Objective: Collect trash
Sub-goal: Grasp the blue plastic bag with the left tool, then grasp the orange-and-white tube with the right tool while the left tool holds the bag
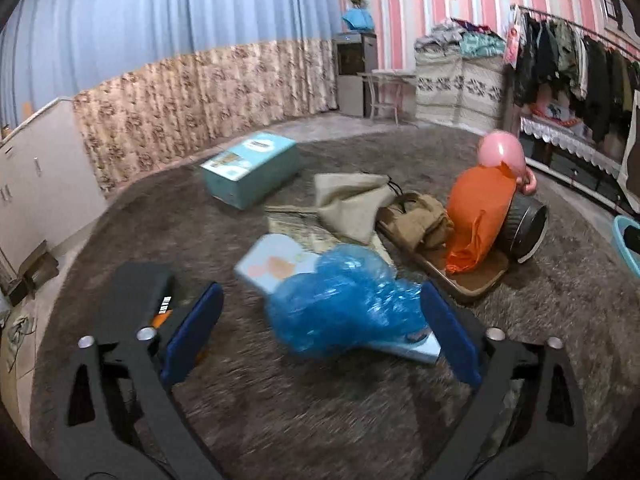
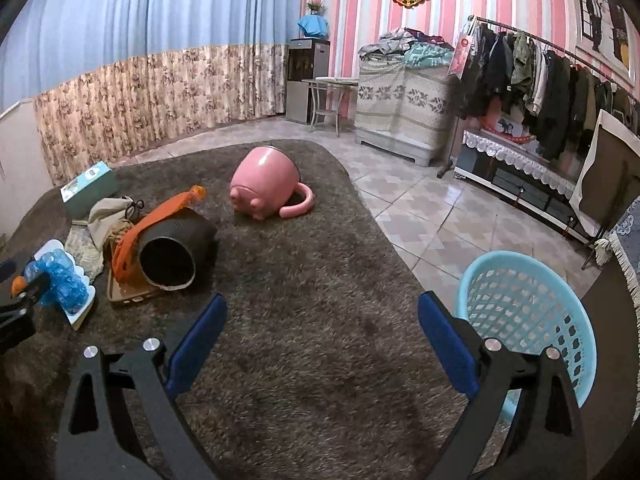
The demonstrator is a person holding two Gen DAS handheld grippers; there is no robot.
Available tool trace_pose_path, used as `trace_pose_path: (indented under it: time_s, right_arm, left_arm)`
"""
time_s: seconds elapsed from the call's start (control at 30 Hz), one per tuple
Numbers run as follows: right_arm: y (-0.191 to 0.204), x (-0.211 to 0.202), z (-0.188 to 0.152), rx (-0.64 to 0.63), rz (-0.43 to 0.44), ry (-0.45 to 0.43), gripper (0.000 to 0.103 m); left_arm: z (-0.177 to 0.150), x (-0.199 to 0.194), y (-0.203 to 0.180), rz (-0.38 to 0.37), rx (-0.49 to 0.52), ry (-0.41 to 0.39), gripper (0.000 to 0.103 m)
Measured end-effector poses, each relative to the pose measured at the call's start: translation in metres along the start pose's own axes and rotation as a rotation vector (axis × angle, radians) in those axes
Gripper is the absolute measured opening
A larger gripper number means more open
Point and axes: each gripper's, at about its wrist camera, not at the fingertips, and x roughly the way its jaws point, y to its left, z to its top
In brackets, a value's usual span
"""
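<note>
Brown shag rug (image 2: 304,304) covers the floor in front of blue and floral curtains and a pink-striped wall; clutter sits at its left side. Left gripper (image 1: 320,336): jaws wide, crumpled blue plastic bag (image 1: 344,304) lies between the blue pads, close to the right-hand pad, contact unclear in the blur; bag rests on a pale flat booklet (image 1: 276,264). Behind it: beige cloth (image 1: 348,200), tan folded garment on a brown tray (image 1: 476,284), orange bag (image 1: 476,216) leaning on a black cylindrical bin (image 2: 172,256) tipped on its side, teal box (image 1: 252,168). Right gripper (image 2: 320,340): jaws wide, only bare rug between them. Light blue lattice basket (image 2: 528,320) stands upright just beside the right gripper. Pink pot (image 2: 268,184) lies overturned mid-rug.
</note>
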Motion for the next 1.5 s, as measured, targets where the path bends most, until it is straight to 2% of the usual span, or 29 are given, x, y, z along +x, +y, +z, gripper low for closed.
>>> trace_pose_path:
  time_s: [0.03,0.1,0.2,0.3,0.37,0.67,0.93,1.07,1.23,1.3,1.37,1.4,1.43,1.5]
  right_arm:
    - [-0.001,0.001,0.0,0.001,-0.003,0.003,0.094]
    - [0.0,0.003,0.0,0.003,-0.009,0.013,0.094]
    - [0.002,0.007,-0.001,-0.003,-0.01,0.029,0.094]
    - [0.006,0.006,-0.001,-0.016,-0.011,0.029,0.094]
    - [0.01,0.003,0.002,-0.023,-0.011,0.019,0.094]
    - [0.027,0.004,0.016,-0.044,0.036,0.018,0.094]
    - [0.059,0.015,0.051,-0.091,0.118,-0.006,0.094]
    - [0.085,0.037,0.068,-0.12,0.164,0.019,0.094]
    - [0.115,0.071,0.076,-0.139,0.22,0.058,0.093]
    - [0.124,0.086,0.075,-0.144,0.234,0.085,0.087]
    - [0.132,0.104,0.073,-0.157,0.244,0.127,0.069]
    - [0.136,0.113,0.071,-0.163,0.257,0.149,0.066]
    - [0.138,0.117,0.07,-0.167,0.266,0.157,0.056]
    - [0.14,0.115,0.069,-0.187,0.263,0.132,0.045]
  left_arm:
    - [-0.001,0.005,-0.004,-0.011,0.01,0.014,0.082]
    - [-0.002,0.013,-0.009,-0.027,0.027,0.044,0.059]
    - [-0.004,0.018,-0.012,-0.059,0.033,0.065,0.039]
    - [-0.001,0.017,-0.008,-0.088,0.016,0.063,0.027]
    - [0.004,0.013,-0.002,-0.087,0.002,0.051,0.023]
    - [0.048,-0.023,0.052,-0.059,-0.072,-0.103,0.022]
    - [0.081,-0.006,0.099,-0.046,-0.171,-0.101,0.022]
    - [0.089,0.002,0.109,-0.03,-0.172,-0.113,0.022]
    - [0.086,0.013,0.12,-0.017,-0.172,-0.093,0.022]
    - [0.082,0.014,0.122,-0.011,-0.175,-0.089,0.022]
    - [0.078,0.016,0.125,-0.013,-0.181,-0.086,0.022]
    - [0.077,0.017,0.126,-0.01,-0.182,-0.083,0.022]
    - [0.075,0.019,0.126,-0.007,-0.182,-0.078,0.022]
    - [0.074,0.022,0.127,-0.006,-0.183,-0.069,0.022]
